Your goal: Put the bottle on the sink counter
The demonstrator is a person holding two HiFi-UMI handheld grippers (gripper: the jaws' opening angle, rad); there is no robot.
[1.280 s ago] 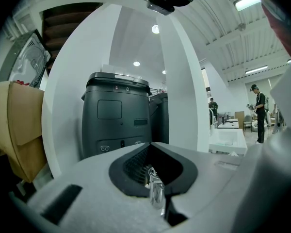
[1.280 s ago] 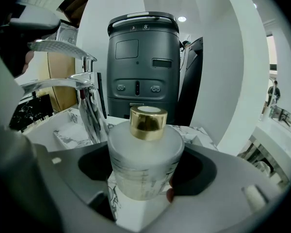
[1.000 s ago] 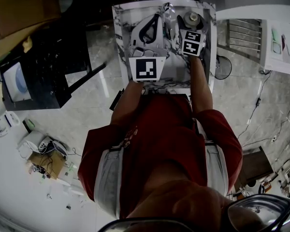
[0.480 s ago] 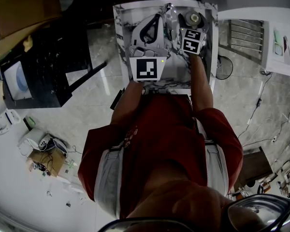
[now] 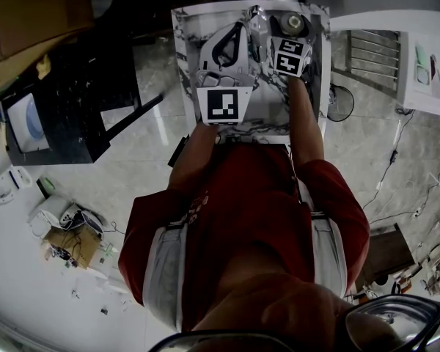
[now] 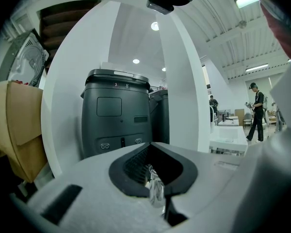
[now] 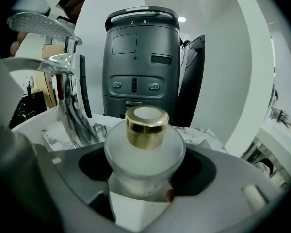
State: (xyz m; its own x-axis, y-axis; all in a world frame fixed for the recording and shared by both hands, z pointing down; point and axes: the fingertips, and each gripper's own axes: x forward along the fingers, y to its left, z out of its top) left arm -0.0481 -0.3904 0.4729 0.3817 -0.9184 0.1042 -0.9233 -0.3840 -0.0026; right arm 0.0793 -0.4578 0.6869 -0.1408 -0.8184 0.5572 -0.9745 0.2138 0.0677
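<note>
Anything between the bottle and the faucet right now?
Nothing: only bare marble sink counter lies between the faucet and the bottle, shown in the right gripper view.

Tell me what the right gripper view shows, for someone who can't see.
A frosted bottle with a gold cap is gripped in the right gripper. Behind stand a marble counter, a chrome tap at left and a dark gray machine.

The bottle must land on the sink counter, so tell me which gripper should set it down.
Right: the right gripper grips the bottle over the counter; the left gripper is shut, empty.
</note>
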